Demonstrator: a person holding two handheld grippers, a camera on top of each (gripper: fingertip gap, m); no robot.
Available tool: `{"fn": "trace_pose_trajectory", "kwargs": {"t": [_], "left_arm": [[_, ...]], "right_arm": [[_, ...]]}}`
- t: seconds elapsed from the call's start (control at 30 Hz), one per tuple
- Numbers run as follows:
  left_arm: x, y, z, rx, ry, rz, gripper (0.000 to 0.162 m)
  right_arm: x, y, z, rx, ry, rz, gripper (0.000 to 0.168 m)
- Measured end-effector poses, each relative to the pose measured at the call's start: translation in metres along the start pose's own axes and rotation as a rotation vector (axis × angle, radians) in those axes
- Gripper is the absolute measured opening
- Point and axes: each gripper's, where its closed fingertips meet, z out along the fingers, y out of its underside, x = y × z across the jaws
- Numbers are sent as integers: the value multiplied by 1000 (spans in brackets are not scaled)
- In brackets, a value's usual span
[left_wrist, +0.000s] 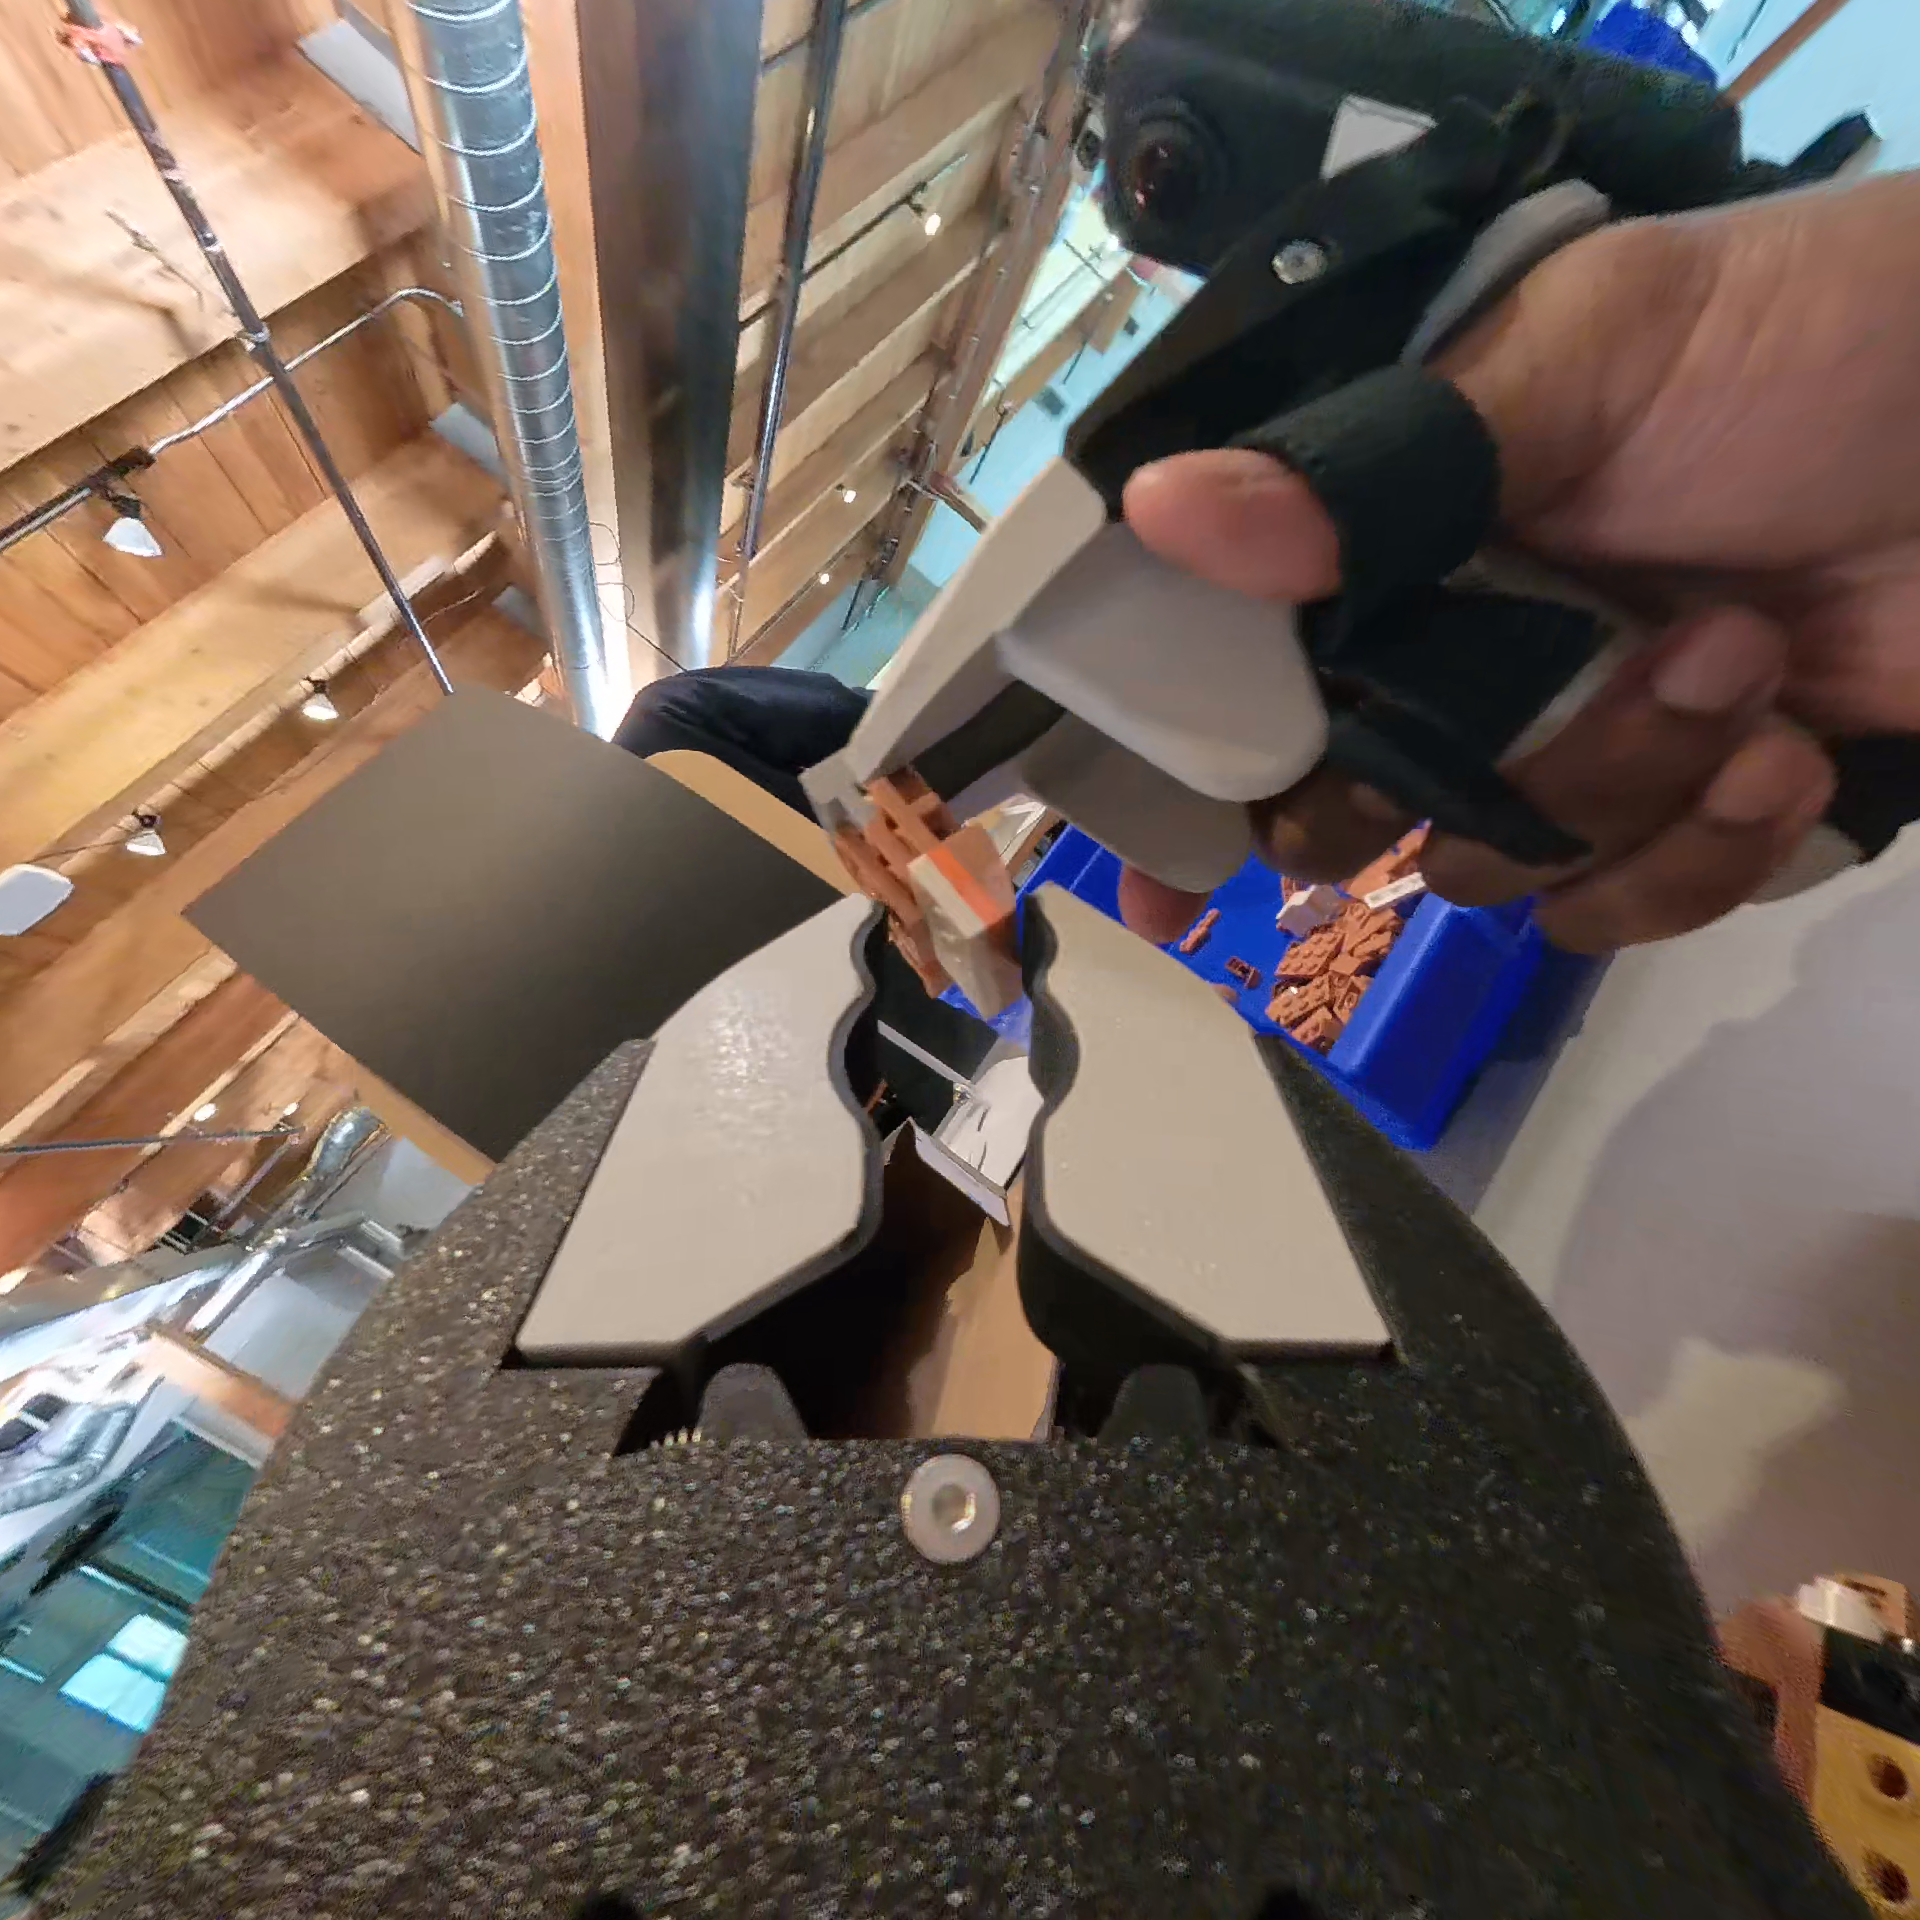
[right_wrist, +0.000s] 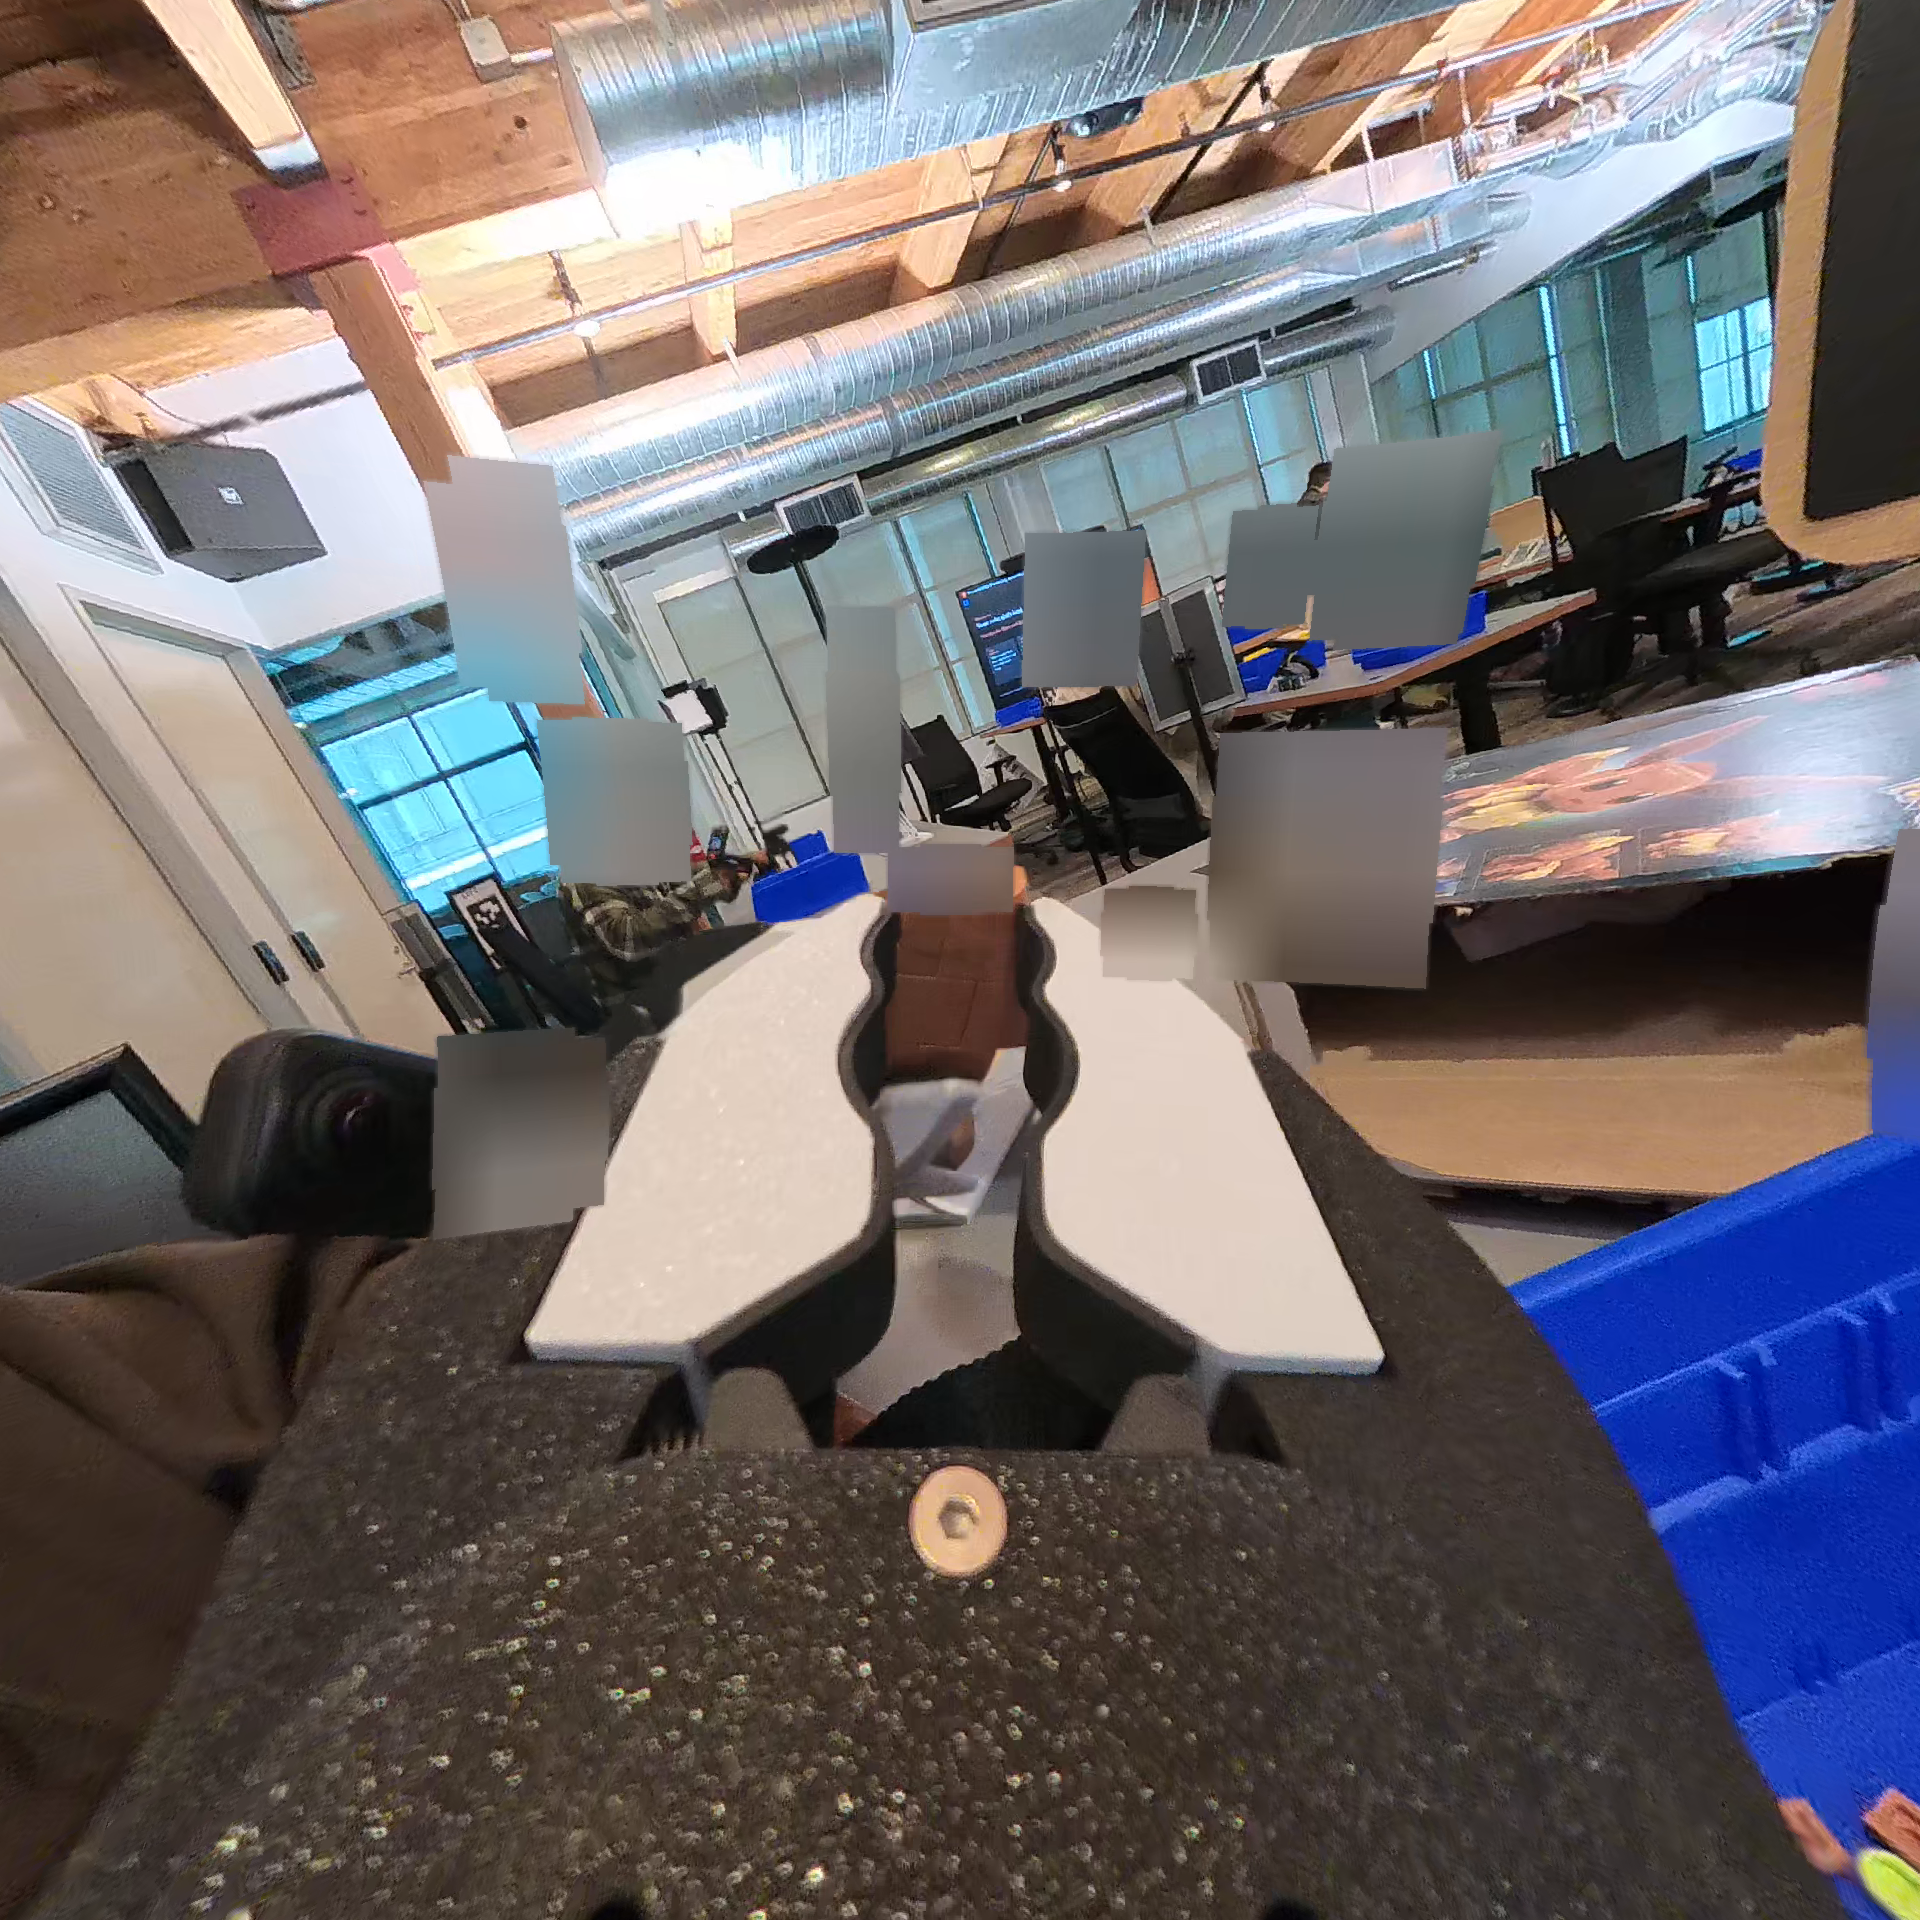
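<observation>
Item: brick assembly, reddish-brown plates with a grey and orange piece on its near face. In your left wrist view its long axis runs from upper left to lower right, the lower end dipping toward the gap of your left gripper. In your right wrist view the same assembly stands roughly upright between the grey fingers, with a grey piece below it nearer the gripper body.

Holder: your right gripper has its fingers drawn in on the brown assembly, pinching it by its sides. In the left wrist view that gripper's tips clamp the upper left end of the assembly, with your right hand wrapped round the handle at upper right.

Second tool: your left gripper sits with fingers apart, a narrow gap between the tips; the assembly's lower end lies in or just beyond that gap, and you cannot tell whether it touches either finger.

Surroundings: a blue bin of loose brown bricks lies just right of and beyond the left fingertips, on a pale table. A black panel stands to the left. In the right wrist view another blue bin crowds the near right, with a cardboard box beyond it. Open room lies to the far left.
</observation>
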Motion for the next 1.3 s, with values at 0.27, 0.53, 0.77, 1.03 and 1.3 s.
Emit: {"fn": "trace_pose_trajectory", "kwargs": {"t": [0.27, 0.53, 0.77, 1.03, 1.3], "left_arm": [[-12, 1, -5, 32, 6, -185, 17], [-11, 7, -9, 34, 371, -871, 17], [13, 31, -13, -149, 585, -1161, 17], [37, 45, -15, -292, 651, -1187, 17], [40, 48, -16, -314, 657, -1184, 17]], "right_arm": [[0, 5, 3, 4, -3, 32, 22], [17, 2, -10, -178, 178, -612, 28], [52, 32, -29, -569, 359, -1402, 24], [63, 55, -29, -696, 355, -1347, 19], [66, 65, -30, -740, 345, -1320, 18]]}}
